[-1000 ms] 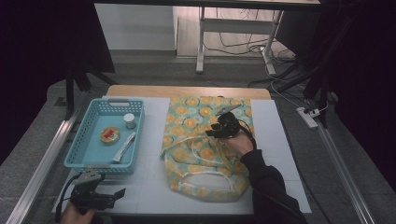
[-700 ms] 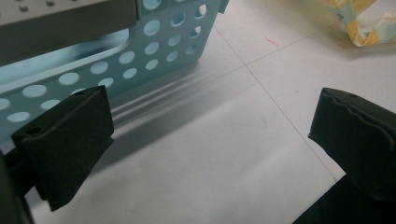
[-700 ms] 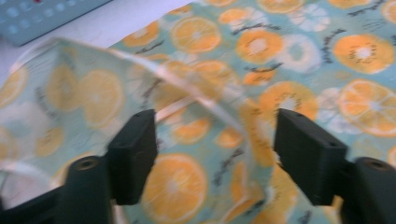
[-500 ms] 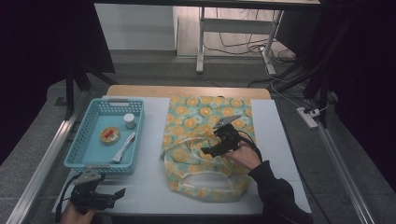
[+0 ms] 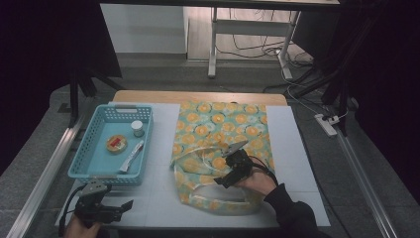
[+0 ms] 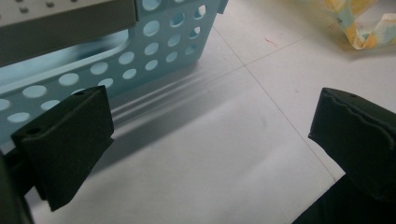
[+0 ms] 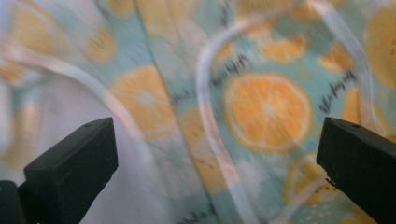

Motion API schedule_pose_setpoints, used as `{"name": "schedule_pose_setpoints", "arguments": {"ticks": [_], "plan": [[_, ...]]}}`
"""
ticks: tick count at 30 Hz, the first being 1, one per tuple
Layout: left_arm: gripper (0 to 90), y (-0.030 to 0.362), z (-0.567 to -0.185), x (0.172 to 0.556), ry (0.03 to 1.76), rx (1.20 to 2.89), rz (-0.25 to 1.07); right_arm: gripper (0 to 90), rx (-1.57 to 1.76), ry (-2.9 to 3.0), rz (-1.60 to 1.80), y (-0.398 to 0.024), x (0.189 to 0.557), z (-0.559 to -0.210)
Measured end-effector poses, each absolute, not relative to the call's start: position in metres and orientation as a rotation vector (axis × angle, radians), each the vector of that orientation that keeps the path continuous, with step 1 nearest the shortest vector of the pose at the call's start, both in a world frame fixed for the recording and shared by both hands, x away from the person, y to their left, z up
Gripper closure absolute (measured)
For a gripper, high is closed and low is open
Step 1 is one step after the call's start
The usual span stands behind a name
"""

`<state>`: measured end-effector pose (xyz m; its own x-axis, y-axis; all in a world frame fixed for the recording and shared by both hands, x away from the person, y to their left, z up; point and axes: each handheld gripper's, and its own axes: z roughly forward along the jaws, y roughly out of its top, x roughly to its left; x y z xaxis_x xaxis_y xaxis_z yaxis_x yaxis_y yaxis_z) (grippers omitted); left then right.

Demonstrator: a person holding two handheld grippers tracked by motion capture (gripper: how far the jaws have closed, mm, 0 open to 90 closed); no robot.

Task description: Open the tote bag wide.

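With the right tongs (image 5: 229,174) just spread wide and nothing between them over the orange-print bag (image 5: 223,130) lying flat right of the blue basket (image 5: 94,156), best lowered squarely astride one pale handle (image 5: 202,156) before closing, left tongs (image 5: 123,204) idle and apart below that basket

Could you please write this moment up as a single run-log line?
right gripper: open, fingers just opened, nothing between, over orange-print bag | left gripper: open, on table by blue basket
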<state>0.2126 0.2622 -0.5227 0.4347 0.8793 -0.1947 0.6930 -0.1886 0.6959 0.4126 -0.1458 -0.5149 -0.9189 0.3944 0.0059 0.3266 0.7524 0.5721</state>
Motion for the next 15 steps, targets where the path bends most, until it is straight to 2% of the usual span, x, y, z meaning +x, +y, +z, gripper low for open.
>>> {"name": "schedule_pose_setpoints", "arguments": {"ticks": [2,6,8,9,10,15], "plan": [[0.0,0.2622,-0.5227,0.2127,1.324,1.950,0.320,0.6,0.588,2.821,0.866,-0.1467,0.4148,-0.5194],[0.0,0.2620,-0.5226,0.2126,1.324,1.951,0.319,7.7,0.594,2.810,0.844,-0.1488,0.4172,-0.5240],[0.0,0.2619,-0.5227,0.2127,1.324,1.952,0.320,15.3,0.582,2.807,0.855,-0.1509,0.4174,-0.5226],[0.0,0.2619,-0.5227,0.2127,1.324,1.952,0.320,26.4,0.579,2.803,0.864,-0.1530,0.4171,-0.5204],[0.0,0.2619,-0.5227,0.2127,1.325,1.952,0.319,26.4,0.579,2.803,0.864,-0.1530,0.4171,-0.5204],[0.0,0.2615,-0.5228,0.2128,1.326,1.953,0.321,50.4,0.521,2.823,0.869,-0.1536,0.4141,-0.5171]]}}
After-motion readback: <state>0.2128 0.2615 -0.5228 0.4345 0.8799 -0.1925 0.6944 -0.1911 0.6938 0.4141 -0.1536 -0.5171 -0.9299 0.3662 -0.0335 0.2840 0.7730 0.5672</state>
